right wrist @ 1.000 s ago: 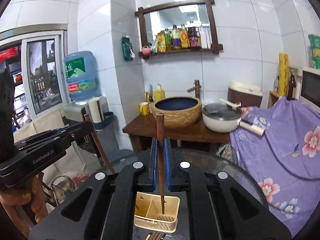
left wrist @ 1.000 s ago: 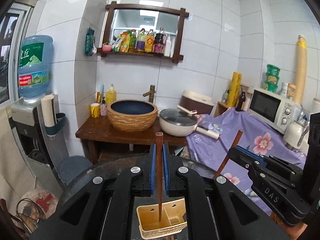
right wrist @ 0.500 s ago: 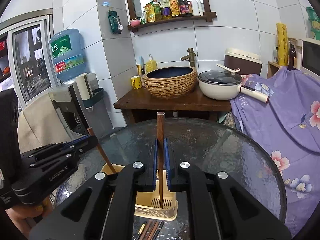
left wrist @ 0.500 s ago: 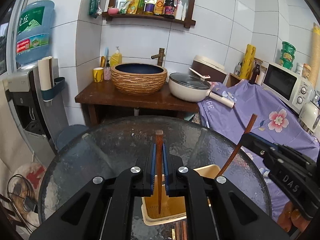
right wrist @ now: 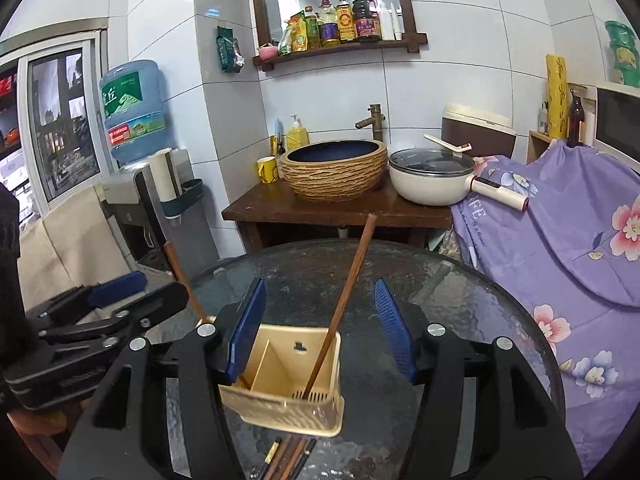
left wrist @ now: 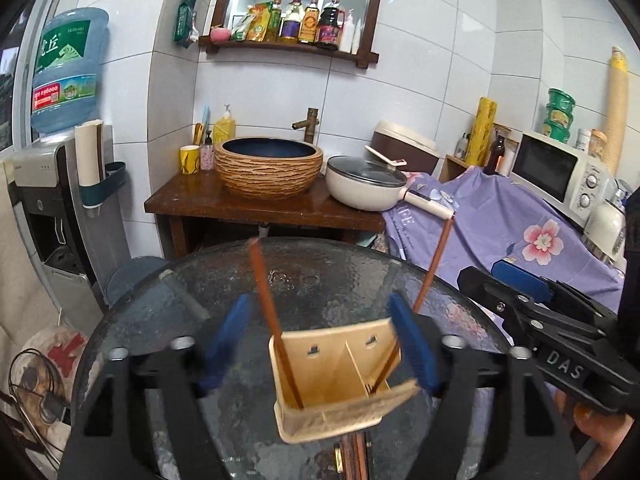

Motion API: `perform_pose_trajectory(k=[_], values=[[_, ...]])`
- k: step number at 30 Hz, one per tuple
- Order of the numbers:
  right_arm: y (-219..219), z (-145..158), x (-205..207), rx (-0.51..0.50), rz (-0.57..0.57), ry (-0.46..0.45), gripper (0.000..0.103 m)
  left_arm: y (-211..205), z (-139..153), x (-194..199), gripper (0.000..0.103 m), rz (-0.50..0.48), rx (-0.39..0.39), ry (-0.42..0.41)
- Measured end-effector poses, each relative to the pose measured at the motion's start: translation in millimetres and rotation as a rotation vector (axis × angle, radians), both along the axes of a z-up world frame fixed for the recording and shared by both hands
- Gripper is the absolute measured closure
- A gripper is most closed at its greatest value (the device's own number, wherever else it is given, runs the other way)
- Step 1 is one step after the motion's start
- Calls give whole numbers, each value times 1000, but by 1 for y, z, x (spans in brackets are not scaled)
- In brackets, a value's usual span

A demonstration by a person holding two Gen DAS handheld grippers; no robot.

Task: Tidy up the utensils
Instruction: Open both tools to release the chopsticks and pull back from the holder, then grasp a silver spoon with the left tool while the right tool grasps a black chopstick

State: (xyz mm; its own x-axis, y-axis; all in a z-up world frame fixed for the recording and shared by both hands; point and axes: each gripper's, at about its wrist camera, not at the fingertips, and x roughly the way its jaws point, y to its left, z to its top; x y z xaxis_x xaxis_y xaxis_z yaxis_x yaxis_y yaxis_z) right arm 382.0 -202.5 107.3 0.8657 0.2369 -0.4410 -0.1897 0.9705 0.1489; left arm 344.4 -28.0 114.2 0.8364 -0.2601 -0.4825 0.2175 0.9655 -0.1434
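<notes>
A round table (left wrist: pixel 168 320) of dark, pebbled glass fills the near ground; on it stands the utensil holder (right wrist: pixel 276 404), a cream plastic box with slatted lower walls, a drain grid in its floor and a thin divider splitting it into compartments; the left gripper (left wrist: pixel 316 344) stands released, its blue pads wide to either side of the holder, the jaws having just been opening, and the left chopstick (left wrist: pixel 266 304), reddish-brown wood, leans free in the holder's left compartment; the right gripper (right wrist: pixel 318 332) has likewise just been opening, pads apart and touching nothing, with the right chopstick (right wrist: pixel 344 300) tilted right, its tip on the drain grid in the right compartment; nearer, several dark spare chopsticks (right wrist: pixel 290 456) lie flat on the glass just beside the holder's near wall
</notes>
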Motion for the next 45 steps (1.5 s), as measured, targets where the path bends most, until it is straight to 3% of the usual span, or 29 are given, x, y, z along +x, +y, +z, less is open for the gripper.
perform_pose_trajectory(k=[1,6,13,16,21,23,29,34,42,45], values=[[-2,-4,-8,0,1,2,46,5,-3,-10,7,-4,-8,-5],[-7,-31,-45,-16,25,35,40,20,-33,-46,7,3,27,28],[6,-110,-86,-99,48,182,40,42,-99,-83,7,40,79,136],[16,-143,-94,-126,68,262,41,45,-126,-98,12,33,106,195],[31,-177,-101,-124,84,348,52,50,-163,-112,27,25,111,296],[36,-183,-103,-114,88,367,57,50,-169,-113,32,20,105,320],[49,-196,-104,-110,87,410,59,45,-178,-117,38,19,114,330],[54,-202,-99,-108,79,428,64,39,-184,-120,39,14,127,336],[61,-203,-95,-146,76,424,64,31,-193,-123,43,0,147,354],[55,-204,-94,-119,80,439,64,32,-194,-124,44,3,157,354]])
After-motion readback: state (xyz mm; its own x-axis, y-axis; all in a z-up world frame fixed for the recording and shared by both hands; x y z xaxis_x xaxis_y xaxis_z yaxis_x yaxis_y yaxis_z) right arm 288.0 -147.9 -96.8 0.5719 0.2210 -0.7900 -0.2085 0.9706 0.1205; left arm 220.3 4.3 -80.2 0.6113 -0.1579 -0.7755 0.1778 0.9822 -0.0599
